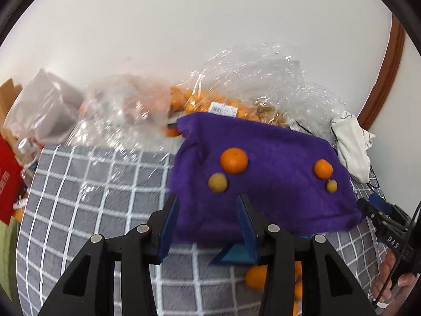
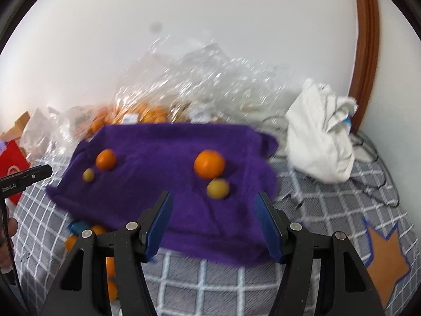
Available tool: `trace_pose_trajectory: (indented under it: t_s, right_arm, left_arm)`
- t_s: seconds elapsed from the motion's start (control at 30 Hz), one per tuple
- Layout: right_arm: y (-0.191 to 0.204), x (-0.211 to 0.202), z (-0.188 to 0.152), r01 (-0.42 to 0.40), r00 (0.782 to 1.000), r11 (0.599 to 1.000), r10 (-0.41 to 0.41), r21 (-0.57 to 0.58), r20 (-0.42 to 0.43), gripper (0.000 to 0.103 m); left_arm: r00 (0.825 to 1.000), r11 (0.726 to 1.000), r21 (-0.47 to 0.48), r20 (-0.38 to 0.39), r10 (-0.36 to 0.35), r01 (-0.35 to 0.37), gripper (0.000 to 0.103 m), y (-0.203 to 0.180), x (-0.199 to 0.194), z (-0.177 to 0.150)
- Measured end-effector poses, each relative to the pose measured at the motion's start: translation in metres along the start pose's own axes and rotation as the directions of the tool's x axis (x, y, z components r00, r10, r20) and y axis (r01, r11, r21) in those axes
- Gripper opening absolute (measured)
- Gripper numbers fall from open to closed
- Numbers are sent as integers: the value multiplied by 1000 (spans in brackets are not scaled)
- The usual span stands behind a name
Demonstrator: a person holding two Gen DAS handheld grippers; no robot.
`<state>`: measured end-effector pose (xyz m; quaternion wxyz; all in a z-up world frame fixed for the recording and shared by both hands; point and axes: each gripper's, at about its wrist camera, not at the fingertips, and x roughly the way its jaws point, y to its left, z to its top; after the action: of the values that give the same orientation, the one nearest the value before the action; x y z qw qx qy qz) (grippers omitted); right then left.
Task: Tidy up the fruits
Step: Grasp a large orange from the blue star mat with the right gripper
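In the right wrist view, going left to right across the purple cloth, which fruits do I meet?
On the purple cloth: small yellow-green fruit → small orange → large orange → larger yellow-green fruit, which sits just below the large orange and slightly to its right.

Plain white wall behind; brown curved wooden trim at right; grey white-checked cover below.
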<state>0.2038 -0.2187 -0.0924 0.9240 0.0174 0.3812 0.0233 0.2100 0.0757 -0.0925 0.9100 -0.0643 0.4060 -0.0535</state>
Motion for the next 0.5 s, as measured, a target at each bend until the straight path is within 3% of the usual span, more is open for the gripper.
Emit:
trace_pose_trajectory:
  t_s: [0.27, 0.5]
  right_arm:
    - [44, -5, -38, -108, 993, 992, 105, -62, -55, 62]
    - [77, -1, -61, -187, 977, 978, 176, -92, -118, 62]
  left_arm:
    - [1000, 1000, -22, -17, -8, 7, 43, 22, -17, -33]
    - [1000, 999, -43, -20, -14, 13, 43, 38, -24, -42]
